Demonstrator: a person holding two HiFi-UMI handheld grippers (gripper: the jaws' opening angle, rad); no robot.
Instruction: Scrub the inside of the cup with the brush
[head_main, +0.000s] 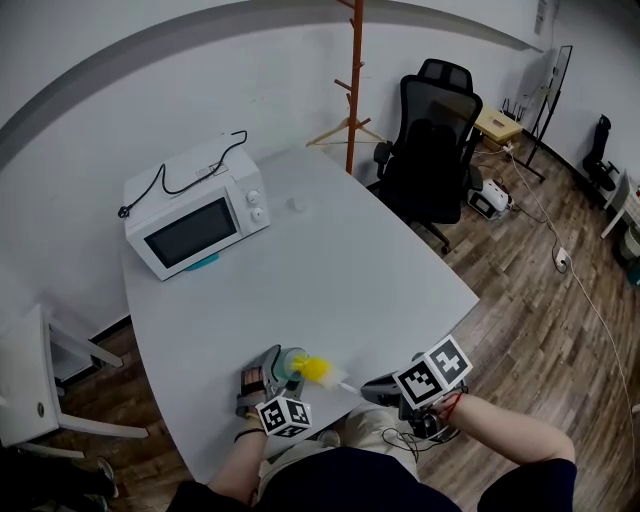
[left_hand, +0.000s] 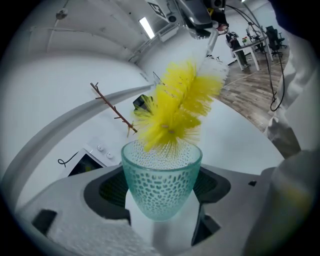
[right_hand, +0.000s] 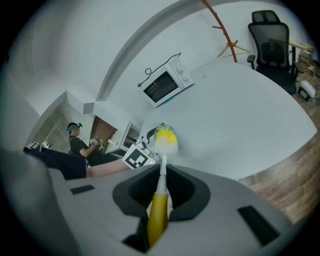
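Observation:
A pale green dimpled glass cup (left_hand: 161, 184) sits upright between the jaws of my left gripper (left_hand: 162, 212), which is shut on it. In the head view the cup (head_main: 289, 365) is at the table's near edge with the left gripper (head_main: 268, 385) around it. A brush with yellow and white bristles (left_hand: 177, 107) has its tip just inside the cup's mouth. My right gripper (right_hand: 159, 200) is shut on the brush's yellow handle (right_hand: 157, 215), and the bristle head (right_hand: 165, 140) points at the cup. The head view shows the bristles (head_main: 314, 369) left of the right gripper (head_main: 385, 390).
A white microwave (head_main: 195, 222) with a black cable stands at the table's far left. A small white object (head_main: 296, 204) lies near it. A black office chair (head_main: 432, 140) and an orange coat stand (head_main: 354, 85) are beyond the grey table (head_main: 340, 270). A white chair (head_main: 40, 385) is at left.

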